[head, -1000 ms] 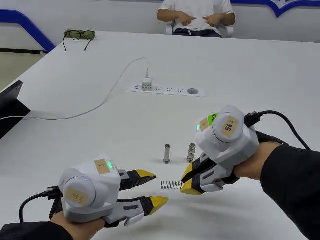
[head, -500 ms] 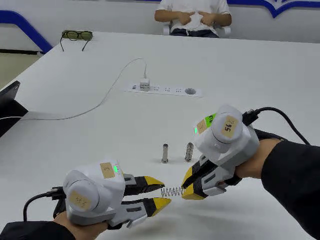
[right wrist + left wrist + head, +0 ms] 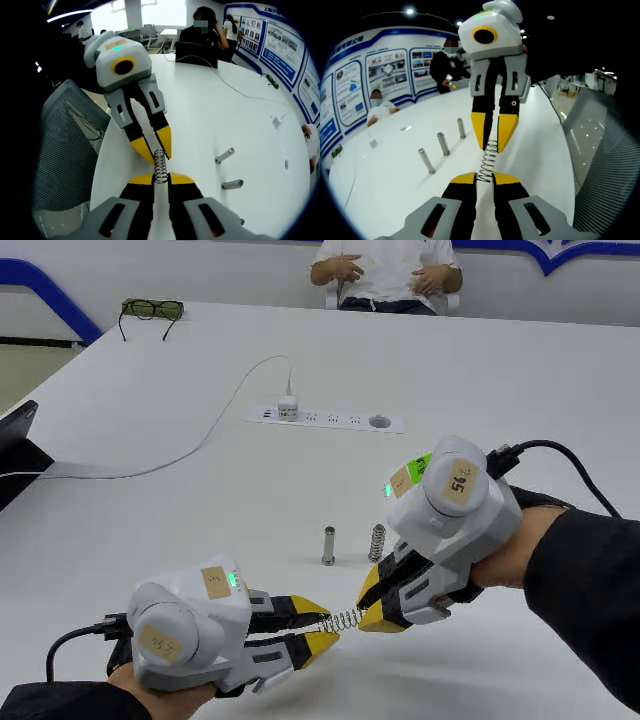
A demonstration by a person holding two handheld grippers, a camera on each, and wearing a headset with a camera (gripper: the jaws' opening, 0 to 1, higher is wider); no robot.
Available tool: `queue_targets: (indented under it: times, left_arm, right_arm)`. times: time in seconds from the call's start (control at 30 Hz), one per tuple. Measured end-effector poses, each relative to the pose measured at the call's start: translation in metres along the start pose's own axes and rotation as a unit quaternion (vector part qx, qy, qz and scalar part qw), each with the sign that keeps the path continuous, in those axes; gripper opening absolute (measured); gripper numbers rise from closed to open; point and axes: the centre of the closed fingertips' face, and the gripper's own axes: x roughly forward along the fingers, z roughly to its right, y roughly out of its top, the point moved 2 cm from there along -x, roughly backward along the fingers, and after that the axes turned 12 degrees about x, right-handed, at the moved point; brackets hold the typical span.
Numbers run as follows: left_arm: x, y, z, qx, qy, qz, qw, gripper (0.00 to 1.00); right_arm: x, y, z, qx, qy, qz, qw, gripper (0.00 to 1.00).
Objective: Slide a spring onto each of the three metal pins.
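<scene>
A short coil spring (image 3: 343, 619) hangs level above the white table, stretched between both grippers. My right gripper (image 3: 368, 608) is shut on its right end; in the right gripper view the spring (image 3: 160, 167) rises from its jaws (image 3: 161, 179). My left gripper (image 3: 318, 624) is shut on the other end, and the spring (image 3: 488, 160) shows again between its jaws (image 3: 485, 177). Just behind the spring stand a bare metal pin (image 3: 329, 545) and a pin with a spring on it (image 3: 377, 542). The left gripper view shows a third pin (image 3: 462, 128) farther back.
A white power strip (image 3: 325, 420) with a plugged charger and cable (image 3: 210, 440) lies mid-table. Sunglasses (image 3: 152, 310) rest at the far left corner. A person (image 3: 385, 270) sits at the far edge. A dark device (image 3: 18, 445) juts in at the left edge.
My left gripper has moved right and up to the spring's free end, and its jaws have narrowed onto it. The right gripper has kept hold of the spring and lifted slightly.
</scene>
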Motion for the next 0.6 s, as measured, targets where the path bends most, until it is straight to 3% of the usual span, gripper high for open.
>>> queue_targets:
  times: [0.6]
  left_arm:
    - [0.004,0.004,0.001,-0.001,-0.003,0.005,1.0000,0.11]
  right_arm:
    - [-0.002,0.032,-0.010,-0.026,-0.002,0.046,0.9986,0.11]
